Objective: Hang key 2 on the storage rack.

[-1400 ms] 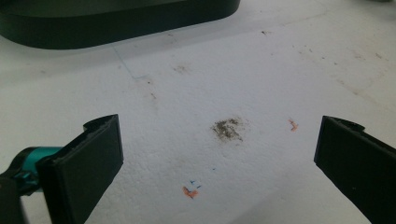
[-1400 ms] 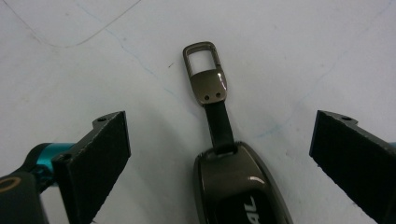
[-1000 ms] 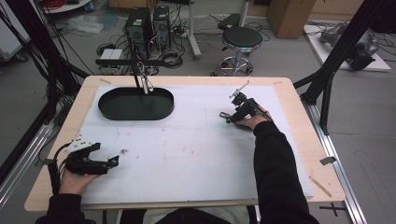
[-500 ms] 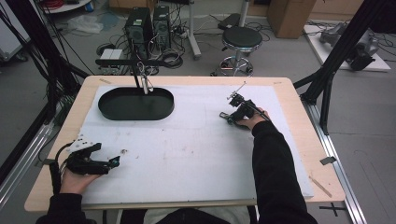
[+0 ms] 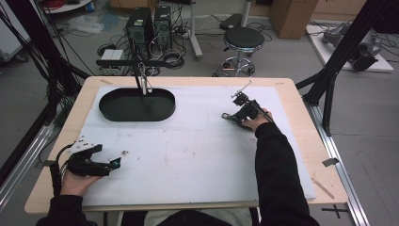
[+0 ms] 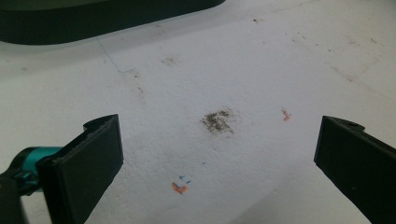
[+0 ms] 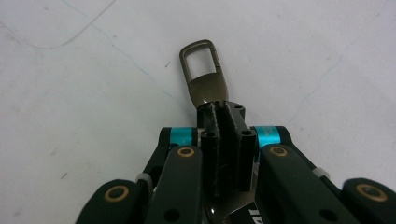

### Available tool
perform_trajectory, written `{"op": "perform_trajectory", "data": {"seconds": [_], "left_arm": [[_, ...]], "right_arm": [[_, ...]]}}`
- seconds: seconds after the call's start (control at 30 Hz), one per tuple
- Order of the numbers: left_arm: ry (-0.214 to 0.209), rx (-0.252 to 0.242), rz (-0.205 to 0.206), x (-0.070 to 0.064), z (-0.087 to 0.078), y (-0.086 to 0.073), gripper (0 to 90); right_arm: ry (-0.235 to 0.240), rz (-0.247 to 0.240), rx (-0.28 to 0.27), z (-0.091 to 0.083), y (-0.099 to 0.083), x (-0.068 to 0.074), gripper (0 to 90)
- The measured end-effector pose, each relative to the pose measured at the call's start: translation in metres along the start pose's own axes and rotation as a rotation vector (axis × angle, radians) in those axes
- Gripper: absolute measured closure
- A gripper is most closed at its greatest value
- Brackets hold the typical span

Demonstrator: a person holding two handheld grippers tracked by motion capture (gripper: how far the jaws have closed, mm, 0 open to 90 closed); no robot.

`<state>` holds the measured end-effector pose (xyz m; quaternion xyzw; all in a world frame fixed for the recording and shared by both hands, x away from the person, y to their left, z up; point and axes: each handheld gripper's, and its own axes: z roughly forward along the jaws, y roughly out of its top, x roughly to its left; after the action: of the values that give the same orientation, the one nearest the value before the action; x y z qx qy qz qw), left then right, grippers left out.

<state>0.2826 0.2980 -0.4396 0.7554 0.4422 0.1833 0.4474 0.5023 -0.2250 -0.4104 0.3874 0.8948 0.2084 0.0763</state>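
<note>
My right gripper [image 7: 218,111] is shut on the flat end of a bronze-grey metal clasp [image 7: 201,70]. The clasp's rectangular loop sticks out past the jaws, just above the white mat. In the high view the right gripper [image 5: 229,116] is at the right middle of the table, pointing left. My left gripper [image 6: 219,156] stands wide open with nothing between its jaws, over a stained patch of mat. In the high view the left gripper [image 5: 112,164] rests near the front left corner.
A black oval tray [image 5: 109,101] lies at the back left of the white mat [image 5: 197,150]. A black stand [image 5: 141,75] with hanging metal pieces rises over it. Stools, computers and cables are on the floor beyond the table.
The right gripper has shifted very slightly to the left with the clasp in it. The left gripper has stayed put.
</note>
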Motion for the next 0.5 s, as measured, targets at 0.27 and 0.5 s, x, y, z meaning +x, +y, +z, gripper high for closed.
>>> {"op": "perform_trajectory", "data": {"seconds": [0.27,0.5], "left_arm": [[-0.007,-0.008,-0.011,-0.002,-0.002,0.000,1.7],[-0.024,-0.011,-0.014,-0.002,-0.001,0.001,1.7]], "right_arm": [[0.053,0.054,-0.088,-0.030,-0.005,-0.009,86.6],[0.073,0.072,-0.193,-0.063,-0.010,-0.015,86.6]]}}
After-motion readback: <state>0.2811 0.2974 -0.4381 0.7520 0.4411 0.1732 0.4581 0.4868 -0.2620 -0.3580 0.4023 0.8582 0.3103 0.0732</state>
